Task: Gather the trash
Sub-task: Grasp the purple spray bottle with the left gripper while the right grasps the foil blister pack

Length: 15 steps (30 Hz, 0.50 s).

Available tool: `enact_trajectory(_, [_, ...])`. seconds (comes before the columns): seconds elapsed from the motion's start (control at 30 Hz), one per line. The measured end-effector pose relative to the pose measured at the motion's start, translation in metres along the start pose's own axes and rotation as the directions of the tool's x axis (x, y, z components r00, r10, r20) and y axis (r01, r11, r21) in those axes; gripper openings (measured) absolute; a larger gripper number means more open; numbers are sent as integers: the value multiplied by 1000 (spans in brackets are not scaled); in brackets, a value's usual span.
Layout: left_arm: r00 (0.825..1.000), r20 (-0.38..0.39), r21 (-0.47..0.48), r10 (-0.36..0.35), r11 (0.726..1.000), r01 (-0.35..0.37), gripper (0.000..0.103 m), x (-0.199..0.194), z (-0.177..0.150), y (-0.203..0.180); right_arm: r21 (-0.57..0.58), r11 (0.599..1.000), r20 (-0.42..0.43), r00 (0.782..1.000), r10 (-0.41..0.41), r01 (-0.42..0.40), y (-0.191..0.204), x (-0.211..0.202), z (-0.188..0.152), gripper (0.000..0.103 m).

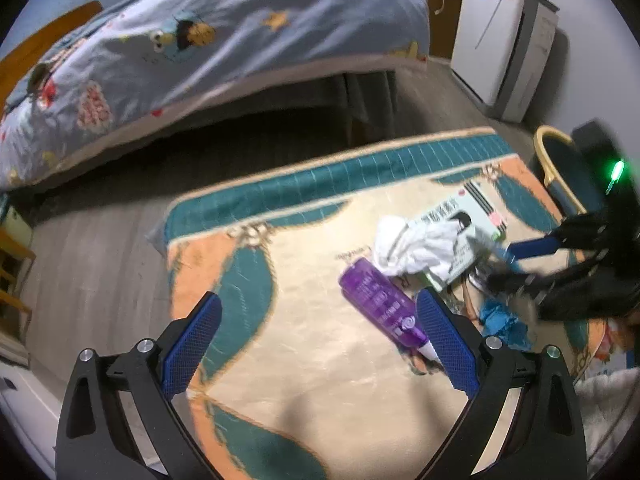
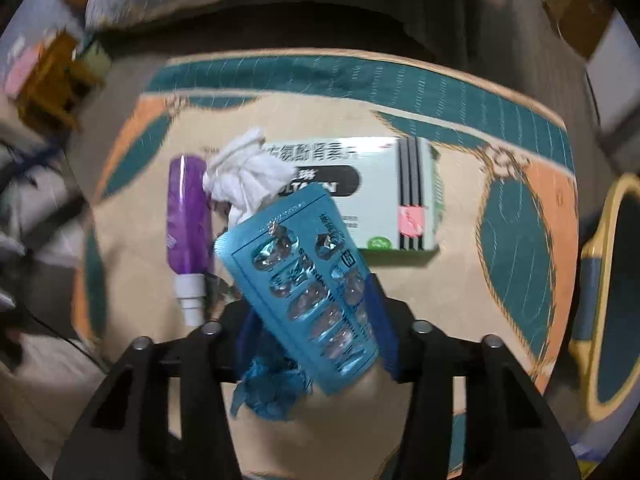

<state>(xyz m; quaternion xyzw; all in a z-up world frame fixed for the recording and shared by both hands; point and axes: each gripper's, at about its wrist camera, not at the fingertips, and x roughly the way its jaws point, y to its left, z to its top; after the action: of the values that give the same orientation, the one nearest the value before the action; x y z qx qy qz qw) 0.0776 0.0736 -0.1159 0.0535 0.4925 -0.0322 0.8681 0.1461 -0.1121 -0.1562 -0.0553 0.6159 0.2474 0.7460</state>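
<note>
On the floor beside the bed (image 1: 224, 40) lies a teal, orange and cream rug (image 1: 320, 380), and the trash is gathered near its far right corner. We hold the left claw (image 1: 316, 344) low over the rug with its blue pads spread wide and nothing between them; the purple tube (image 1: 380, 304) lies just beyond its right pad, white cap toward us. A crumpled white tissue (image 1: 416, 248) touches the tube's far end and lies partly over a pale green medicine box (image 1: 476, 216), which sits flat near the rug's far edge.

Our right claw (image 2: 316, 320) is clenched on a blue blister pack (image 2: 308, 276), its pads pressing the pack's two sides. The pack is tilted, its upper end rising in front of the tissue and the box. Below it, close to the claw's base, lies a crumpled blue wrapper (image 2: 272, 392). From the left camera the right claw appears blurred at the rug's right edge, by the box. Off the rug's right edge stands a yellow-rimmed bin (image 2: 604, 304) with a dark blue inside.
</note>
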Motion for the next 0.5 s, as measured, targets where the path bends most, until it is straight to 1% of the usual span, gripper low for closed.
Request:
enact_trajectory(0.03, [1000, -16, -1, -6, 1000, 6, 97, 5, -1, -3, 30, 999, 3, 1000, 12, -13, -7, -4, 0, 36])
enact_trajectory(0.1, [999, -38, -5, -14, 1000, 14, 97, 13, -2, -9, 88, 996, 16, 999, 32, -33, -23, -15, 0, 29])
enact_trajectory(0.13, [999, -49, -9, -16, 1000, 16, 97, 17, -2, -12, 112, 993, 22, 999, 31, -33, -32, -19, 0, 22])
enact_trajectory(0.17, [998, -56, -12, -20, 1000, 19, 97, 20, -2, -14, 124, 992, 25, 999, 28, -31, -38, -21, -1, 20])
enact_trajectory(0.23, [996, -75, -28, -37, 999, 35, 97, 28, -1, -20, 152, 988, 30, 999, 29, -33, -54, -21, -4, 19])
enact_trajectory(0.3, [994, -93, -42, -58, 998, 54, 97, 35, 0, -24, 150, 988, 34, 999, 18, -23, -57, -17, -7, 19])
enact_trajectory(0.4, [989, -126, -63, -82, 995, 75, 95, 47, 1, -30, 131, 991, 50, 999, 11, -17, -53, -20, -5, 19])
enact_trajectory(0.47, [986, -143, -63, -86, 995, 78, 93, 54, 1, -34, 113, 994, 50, 999, 3, -9, -51, -21, -5, 17])
enact_trajectory(0.5, [984, -152, -60, -88, 995, 80, 90, 57, 1, -36, 107, 994, 51, 999, 2, -7, -47, -19, -4, 13])
